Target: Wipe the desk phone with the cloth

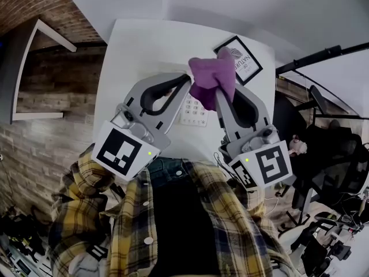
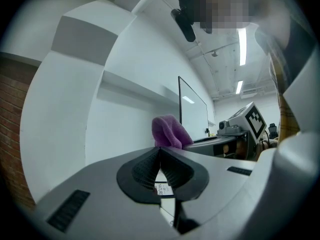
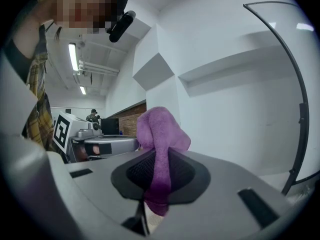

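White surface [image 1: 132, 56]: right tongs [image 3: 159, 154] clench the cloth [image 1: 212, 77] above the phone [image 1: 193, 111]; left tongs [image 1: 185, 79] closed, empty. Best lowered flat onto the keys, pressing lightly.

Reads "NATURE" in dark capitals, with a smaller "OF" beside it, on the white card in the black picture frame [image 1: 242, 62] on the bench [image 1: 132, 56]. Shows the same two words through the gap below the meeting tips of the left hand-held gripper [image 2: 160, 150]. Too small to read on the desk phone [image 1: 193, 111] keys.
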`<state>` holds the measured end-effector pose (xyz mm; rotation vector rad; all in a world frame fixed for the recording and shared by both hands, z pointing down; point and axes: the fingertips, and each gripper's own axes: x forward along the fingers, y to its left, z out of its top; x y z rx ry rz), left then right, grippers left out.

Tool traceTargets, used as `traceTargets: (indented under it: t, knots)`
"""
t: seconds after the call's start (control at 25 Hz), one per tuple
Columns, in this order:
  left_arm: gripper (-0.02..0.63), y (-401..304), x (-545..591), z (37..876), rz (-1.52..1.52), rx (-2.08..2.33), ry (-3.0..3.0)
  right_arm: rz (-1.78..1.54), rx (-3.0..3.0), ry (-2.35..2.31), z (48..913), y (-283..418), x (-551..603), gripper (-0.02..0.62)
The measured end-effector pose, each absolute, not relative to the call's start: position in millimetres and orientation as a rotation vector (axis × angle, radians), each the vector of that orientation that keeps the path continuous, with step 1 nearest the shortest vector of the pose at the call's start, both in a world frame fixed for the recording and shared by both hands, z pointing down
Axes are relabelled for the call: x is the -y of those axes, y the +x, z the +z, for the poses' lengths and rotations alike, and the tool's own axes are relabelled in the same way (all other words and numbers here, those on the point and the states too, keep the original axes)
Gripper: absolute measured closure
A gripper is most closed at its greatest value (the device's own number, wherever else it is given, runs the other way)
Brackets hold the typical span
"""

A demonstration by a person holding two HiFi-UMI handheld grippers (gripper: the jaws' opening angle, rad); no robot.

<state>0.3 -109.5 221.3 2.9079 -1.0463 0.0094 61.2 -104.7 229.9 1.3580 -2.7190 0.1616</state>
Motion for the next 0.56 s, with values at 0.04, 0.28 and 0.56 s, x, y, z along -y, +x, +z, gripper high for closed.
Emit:
traceTargets:
  t: [0.04,0.28,0.56]
  knots:
    - [0.591,0.5,108.9,221.8,0.015,1.043,2.91,0.16,2.721,1.358,229.4,61.0,104.4,0.535]
    - [0.591,4.4,109.5,223.6,0.042,1.028,2.924,0.155,2.719,1.36,228.6,64.6,104.8,0.535]
    - [0.591,7.1,107.2,220.9,0.056,1.003,2.956,0.137,2.712,1.367,228.1,62.6,102.2,0.535]
